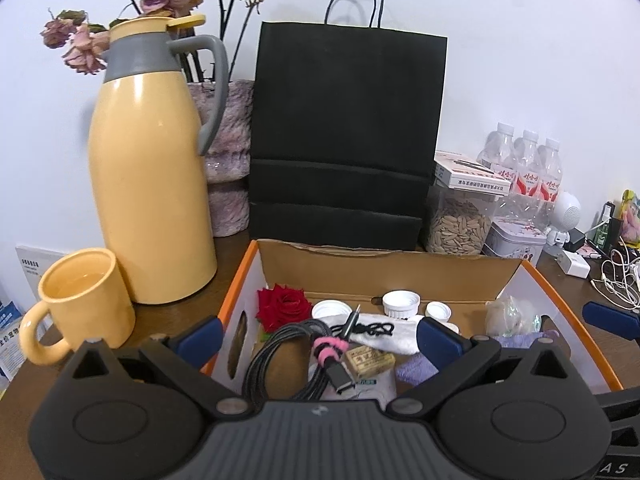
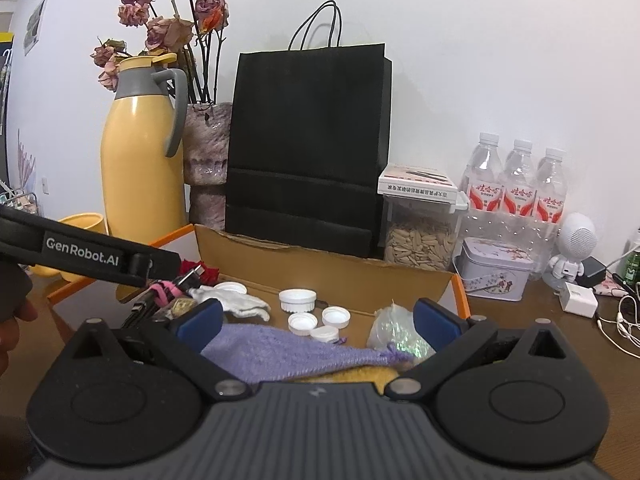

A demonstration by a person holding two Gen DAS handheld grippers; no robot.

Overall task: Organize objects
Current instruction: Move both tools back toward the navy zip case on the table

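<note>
Ann: Looking down, I see a cardboard box (image 1: 400, 268) with orange edges on the brown bench (image 2: 520, 332). Both claws hang over it.

Ben: Are the claws holding anything?

Ann: No. The left claw (image 1: 318, 338) is spread wide, with nothing between its blue pads. The right claw (image 2: 318, 320) is spread wide too, and it holds nothing.

Ben: What is in the box?

Ann: A red rose (image 1: 283, 305) sits at the left. Next to it is a coiled black cable (image 1: 280, 354) with a pink tie. A white cloth (image 1: 386, 330) lies in the middle, and white caps (image 2: 298, 300) sit near the back wall. A purple knitted pouch (image 2: 280, 350) lies at the front, just under the right claw.

Ben: What is behind the box?

Ann: A black paper bag (image 1: 344, 136) stands right behind it. A yellow jug (image 1: 148, 168) and a yellow mug (image 1: 86, 304) are to the left. Water bottles (image 2: 516, 180) and a jar of seeds (image 2: 420, 236) are to the right.
</note>
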